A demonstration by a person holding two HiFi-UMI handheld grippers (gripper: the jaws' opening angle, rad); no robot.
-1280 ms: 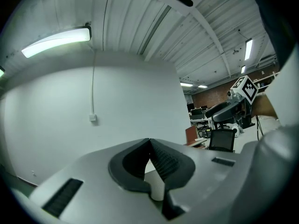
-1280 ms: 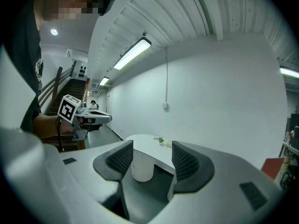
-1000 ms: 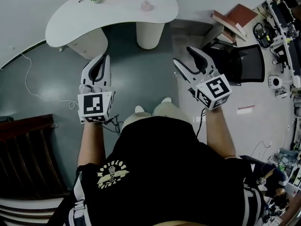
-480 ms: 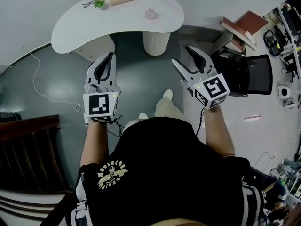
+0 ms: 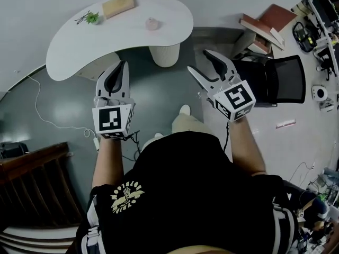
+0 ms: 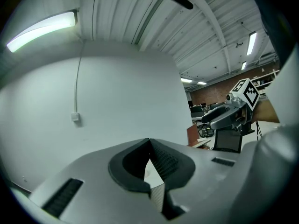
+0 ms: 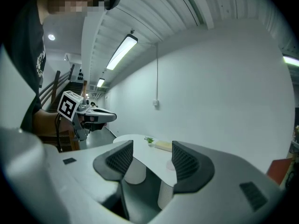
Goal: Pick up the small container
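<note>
Facing a white table [image 5: 74,49], a person holds two grippers in the air in front of it.
Left gripper [image 5: 123,65]: jaws pressed together, nothing between them. Right gripper [image 5: 198,60]: jaws set well apart and empty, with the table's edge showing through the gap. The small container [image 5: 152,23], pale pink, stands on the tabletop near a tan block [image 5: 117,5] and a small green plant [image 5: 92,18], well apart from both grippers.

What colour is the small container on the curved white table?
Pale pink. The small container on the curved white table shows best in the head view.
</note>
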